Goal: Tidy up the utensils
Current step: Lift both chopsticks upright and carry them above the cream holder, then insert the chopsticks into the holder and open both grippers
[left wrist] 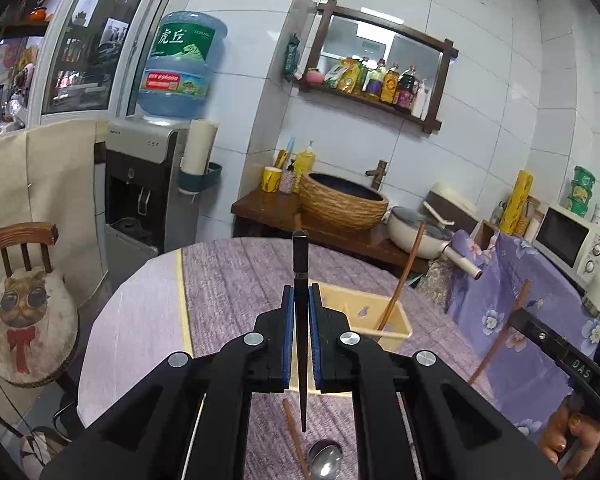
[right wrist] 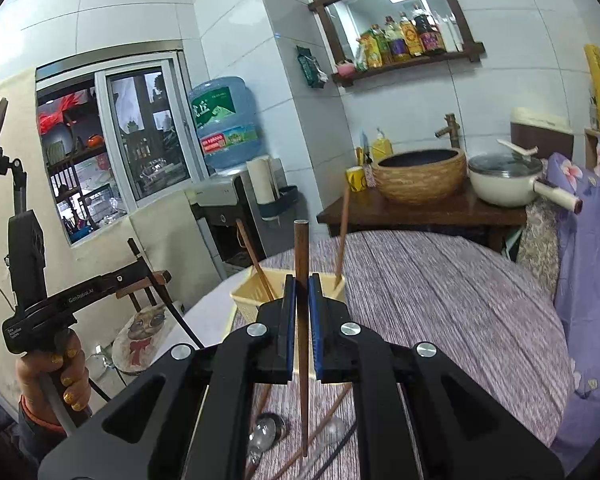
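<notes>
Both tongs are clamped mid-shaft on near-upright chopsticks, left tongs point(left wrist: 301, 300) on a black chopstick point(left wrist: 300, 280) and right tongs point(right wrist: 302, 292) on a brown chopstick point(right wrist: 301, 264), tips down, seemingly for dropping into the yellow holder point(left wrist: 364, 312) on the counter point(left wrist: 228, 280).

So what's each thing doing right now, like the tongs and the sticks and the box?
Left tongs: shut on the black chopstick, lifted off the table.
Right tongs: shut on the brown chopstick, lifted.
Yellow box: open-topped, chopsticks leaning inside.
Metal spoon: lying on the tablecloth.
Pot: lid on.
</notes>
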Demonstrator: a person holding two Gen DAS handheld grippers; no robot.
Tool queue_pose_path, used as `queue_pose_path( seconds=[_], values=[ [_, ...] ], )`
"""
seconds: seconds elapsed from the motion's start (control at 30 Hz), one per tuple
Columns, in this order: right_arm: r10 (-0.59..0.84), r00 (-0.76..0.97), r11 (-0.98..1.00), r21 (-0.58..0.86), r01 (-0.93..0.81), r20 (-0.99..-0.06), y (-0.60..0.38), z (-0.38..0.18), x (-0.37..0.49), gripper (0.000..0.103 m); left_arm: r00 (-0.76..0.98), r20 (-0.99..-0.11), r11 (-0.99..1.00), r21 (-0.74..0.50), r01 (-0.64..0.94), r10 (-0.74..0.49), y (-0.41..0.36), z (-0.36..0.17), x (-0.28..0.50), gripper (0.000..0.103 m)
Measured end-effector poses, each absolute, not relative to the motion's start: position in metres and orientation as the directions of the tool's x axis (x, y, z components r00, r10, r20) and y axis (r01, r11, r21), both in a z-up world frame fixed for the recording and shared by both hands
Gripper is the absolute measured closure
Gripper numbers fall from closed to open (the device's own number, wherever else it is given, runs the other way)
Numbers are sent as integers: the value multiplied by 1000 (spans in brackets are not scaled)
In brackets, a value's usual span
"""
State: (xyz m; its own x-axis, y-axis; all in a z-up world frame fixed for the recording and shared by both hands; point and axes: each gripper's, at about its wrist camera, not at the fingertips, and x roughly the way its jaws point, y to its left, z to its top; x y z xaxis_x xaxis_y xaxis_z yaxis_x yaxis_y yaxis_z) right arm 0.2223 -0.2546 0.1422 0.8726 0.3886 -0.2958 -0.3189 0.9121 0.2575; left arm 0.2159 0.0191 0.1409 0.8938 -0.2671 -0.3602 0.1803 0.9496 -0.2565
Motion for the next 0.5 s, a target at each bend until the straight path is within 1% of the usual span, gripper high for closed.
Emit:
queue_pose_path(
  seconds=[0.13, 0.23, 0.33, 0.4, 0.5],
  values=[
    [376, 899, 919, 219, -329, -225, -244, 185, 237, 95, 913, -298, 946, -253, 205, -278, 17, 178, 221, 95],
    [375, 911, 914, 232, -333, -173, -239, 217, 253, 95, 929, -252, 943, -262, 205, -272, 16, 204, 232, 95],
    [332, 937, 931, 200, -306, -111, -232, 240, 264, 95, 942, -214, 943, -267, 197, -257, 12, 224, 246, 95],
    [322, 941, 933, 205, -297, -105, -227, 246, 275, 95, 952, -201, 950, -258, 176, -230, 8, 229, 256, 95],
    [280, 955, 948, 185, -258, -103, -219, 236, 290, 95, 954, -216, 957, -249, 150, -206, -1, 220, 275, 95]
  ],
)
